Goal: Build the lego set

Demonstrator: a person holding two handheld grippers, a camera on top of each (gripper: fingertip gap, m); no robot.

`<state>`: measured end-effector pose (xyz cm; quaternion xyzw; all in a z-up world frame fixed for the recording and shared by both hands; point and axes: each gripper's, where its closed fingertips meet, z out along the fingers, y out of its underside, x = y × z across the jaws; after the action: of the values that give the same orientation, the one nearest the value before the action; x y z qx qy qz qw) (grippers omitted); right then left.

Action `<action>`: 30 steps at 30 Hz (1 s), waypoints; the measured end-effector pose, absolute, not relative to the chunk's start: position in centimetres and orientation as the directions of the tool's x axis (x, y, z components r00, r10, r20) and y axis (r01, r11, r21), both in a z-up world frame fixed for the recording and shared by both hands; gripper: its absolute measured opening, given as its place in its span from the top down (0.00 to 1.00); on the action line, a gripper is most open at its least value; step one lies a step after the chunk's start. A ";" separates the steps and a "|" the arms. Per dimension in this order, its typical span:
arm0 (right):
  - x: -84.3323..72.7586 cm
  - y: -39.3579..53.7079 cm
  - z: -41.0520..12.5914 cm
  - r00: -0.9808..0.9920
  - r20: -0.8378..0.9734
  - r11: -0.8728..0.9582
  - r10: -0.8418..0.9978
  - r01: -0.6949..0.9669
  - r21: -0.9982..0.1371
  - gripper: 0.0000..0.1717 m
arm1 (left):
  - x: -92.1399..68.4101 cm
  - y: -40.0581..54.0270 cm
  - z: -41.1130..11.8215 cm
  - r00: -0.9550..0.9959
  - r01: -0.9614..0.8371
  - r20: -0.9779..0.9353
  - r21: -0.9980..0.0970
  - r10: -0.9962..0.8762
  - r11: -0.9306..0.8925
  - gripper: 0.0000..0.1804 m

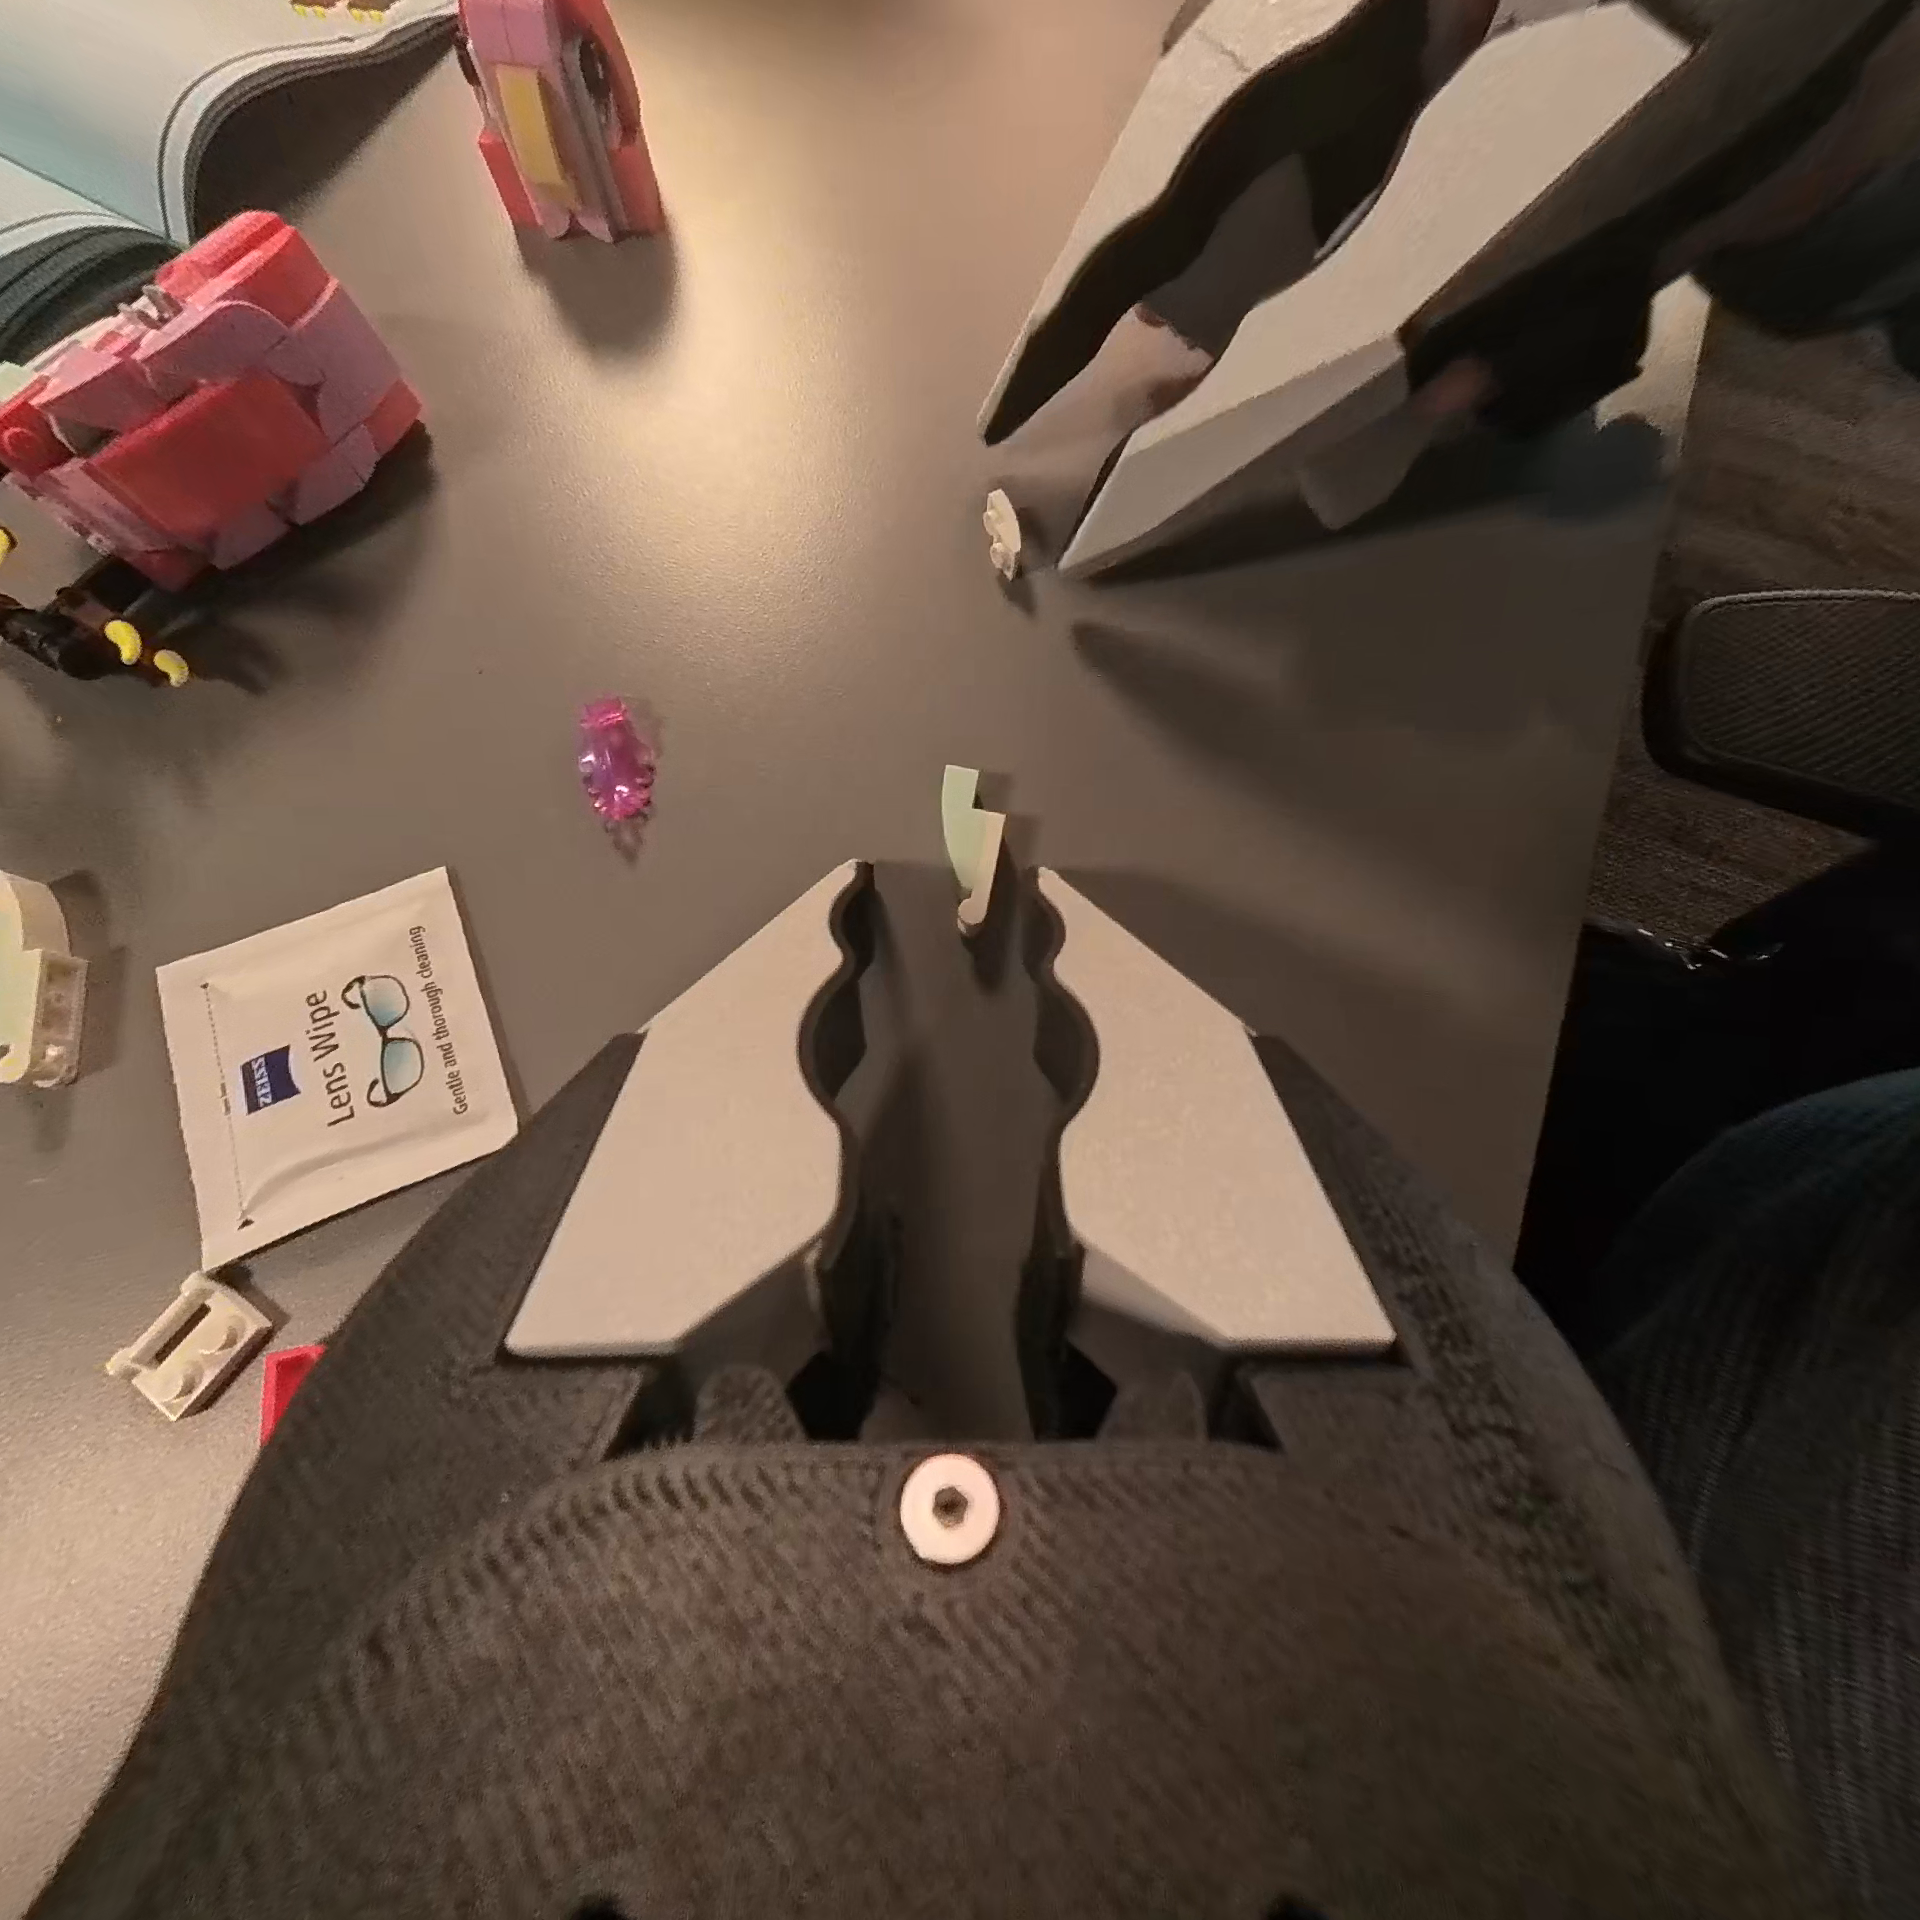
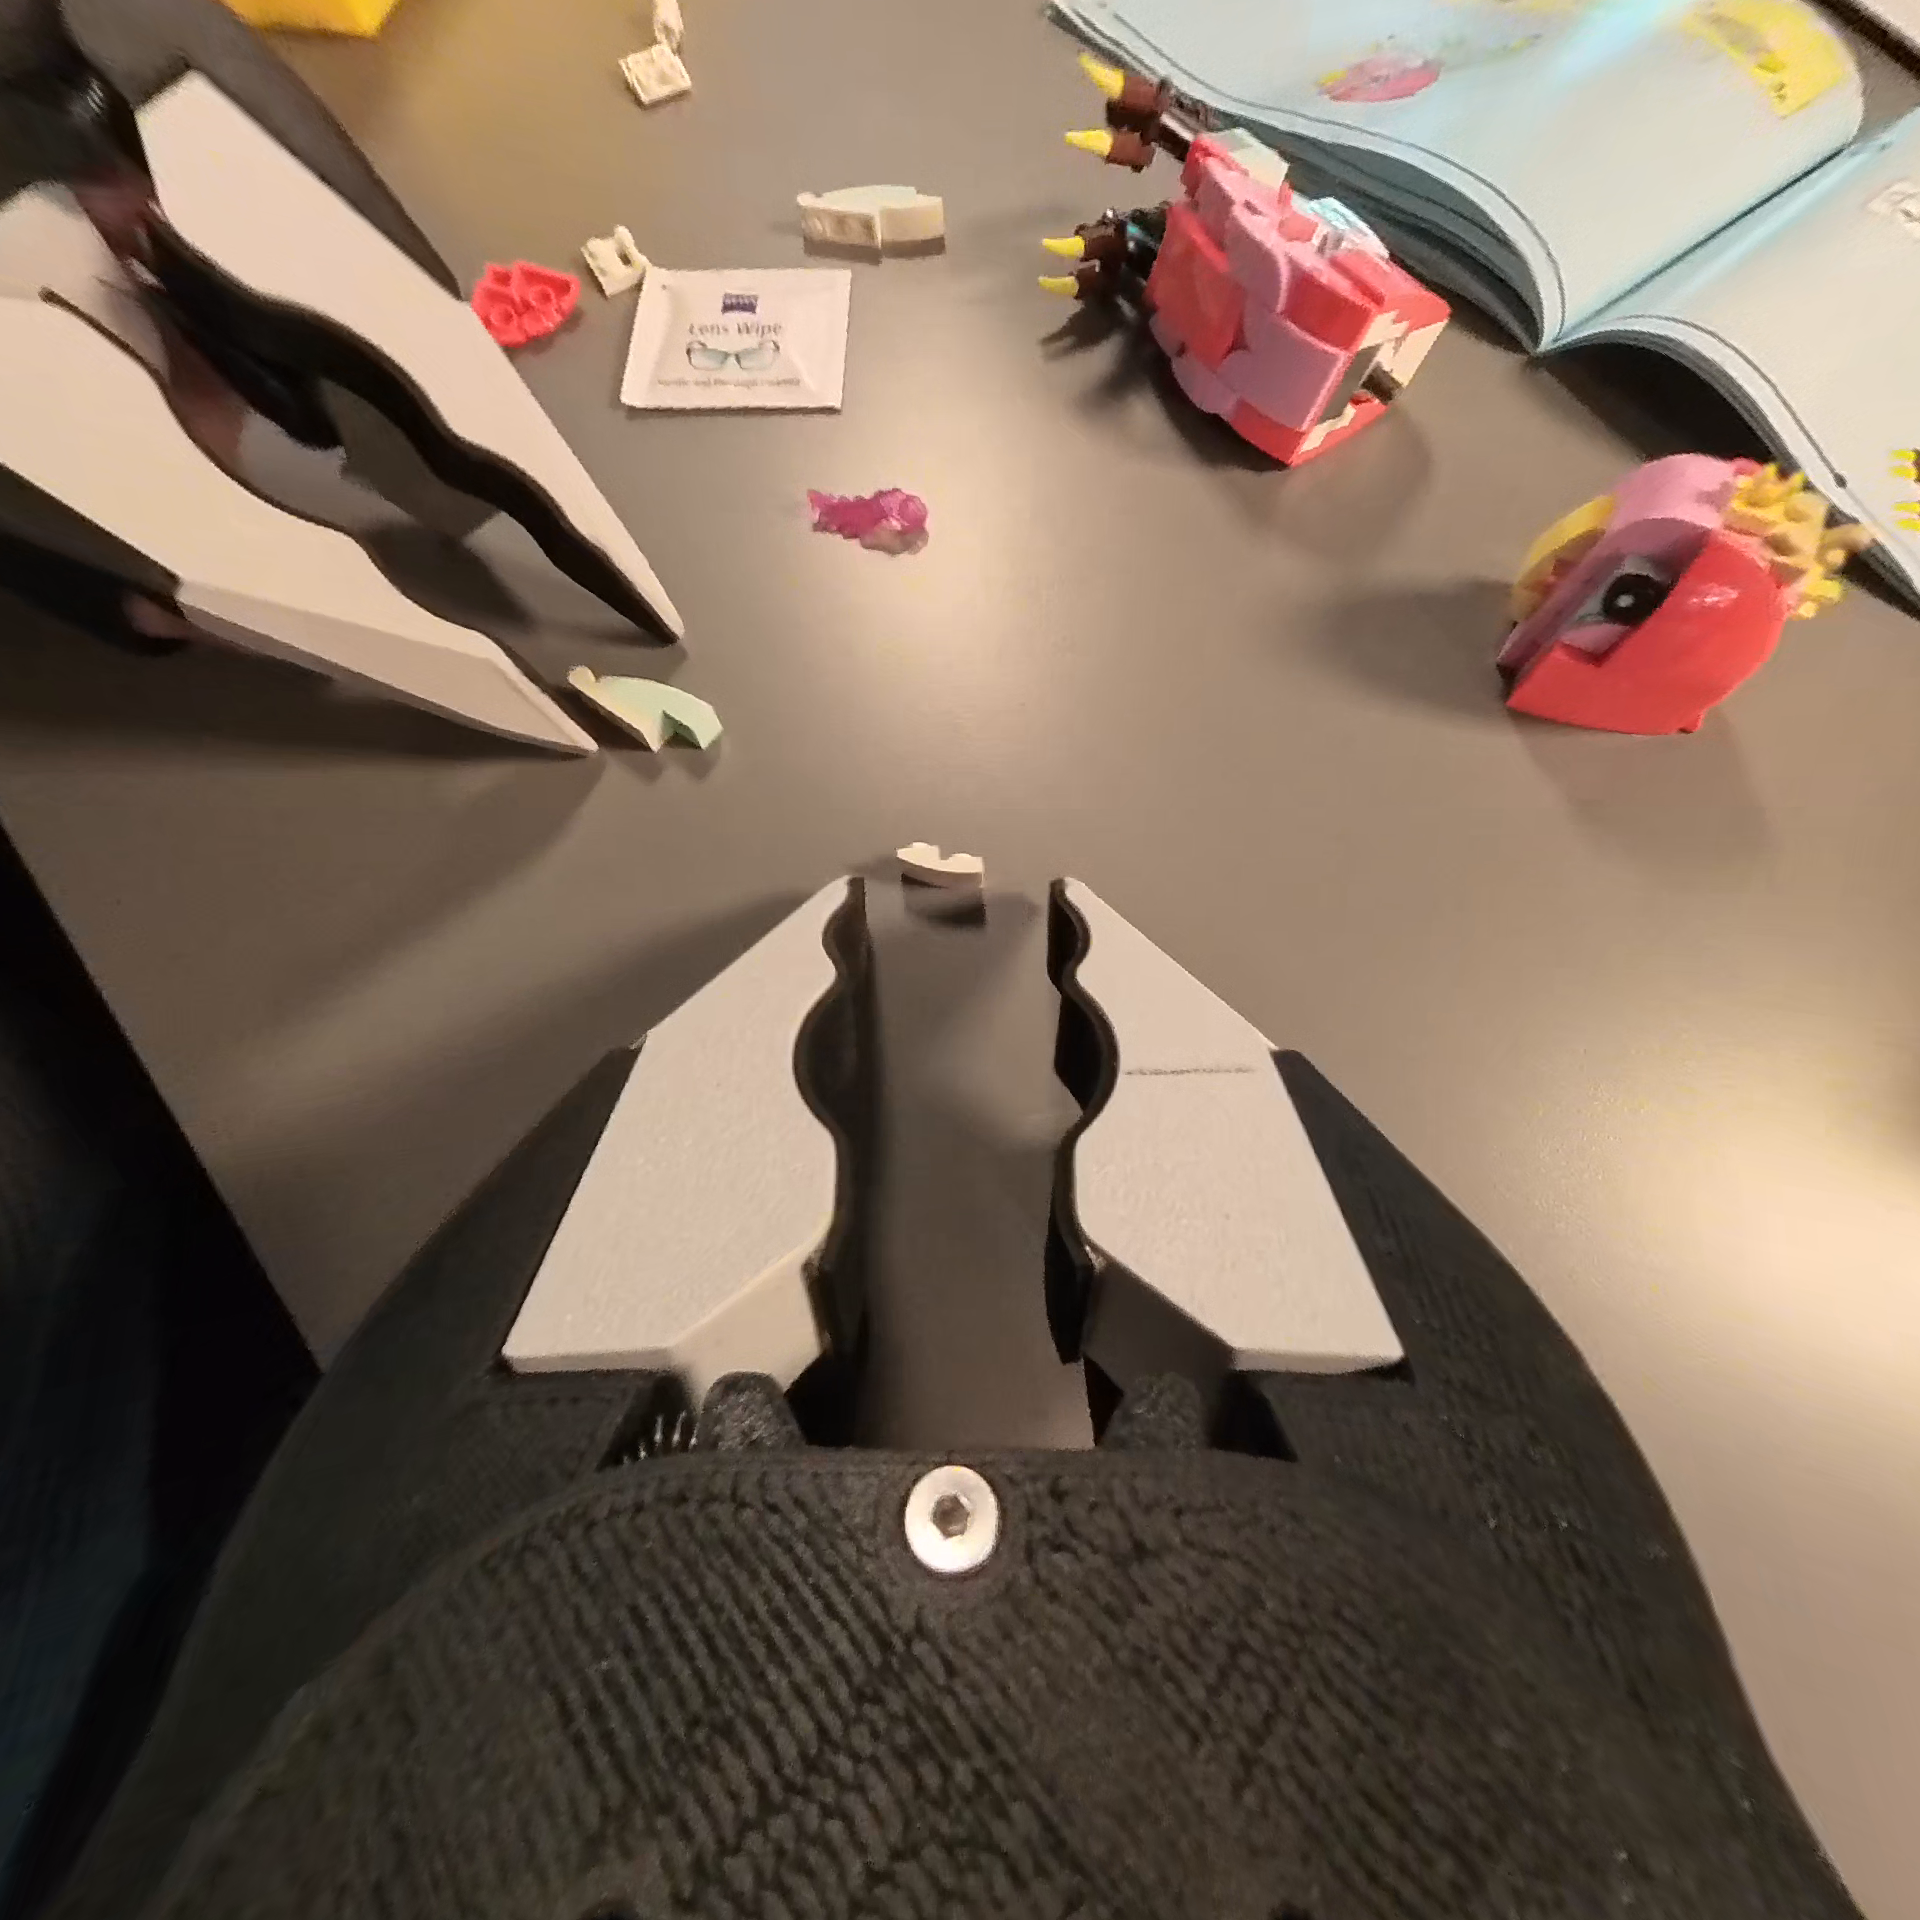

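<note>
Left gripper (image 1: 956, 883): jaws spread, pinching nothing; pale green curved piece (image 1: 966, 831) lies on desk (image 1: 831, 540) at its tips, untouched. Looks light, stiff, slick; take by flat sides.

Right gripper (image 2: 956, 894): jaws spread, bare; small white piece (image 2: 940, 864) just ahead, tiny, likely to skid.

Warm overhead light is reflected as soft glare on the grey table (image 1: 831, 416); shadows are cast beneath objects. Wide-angle distortion and motion blur are seen towards the edges.
</note>
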<state>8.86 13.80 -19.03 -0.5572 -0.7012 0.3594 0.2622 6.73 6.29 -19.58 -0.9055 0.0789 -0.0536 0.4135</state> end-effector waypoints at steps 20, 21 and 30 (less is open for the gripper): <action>8.3 12.2 -19.4 -0.273 0.133 0.273 0.953 0.578 -0.769 0.97 | 6.7 6.0 -19.6 0.987 -0.078 0.035 -0.758 -0.160 -0.648 0.84; 8.4 12.1 -19.4 -0.283 0.117 0.266 0.952 0.578 -0.771 0.97 | 6.7 6.0 -19.6 0.986 -0.077 0.037 -0.758 -0.160 -0.648 0.84; 9.4 14.5 -18.3 -0.433 0.565 0.707 0.702 0.519 -0.480 0.99 | 6.6 6.0 -19.6 0.987 -0.074 0.038 -0.758 -0.157 -0.648 0.84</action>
<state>9.35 14.48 -18.27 -0.3640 -0.8384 0.1176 0.3883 6.62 6.03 -19.56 -0.9063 0.0640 -0.0500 0.4148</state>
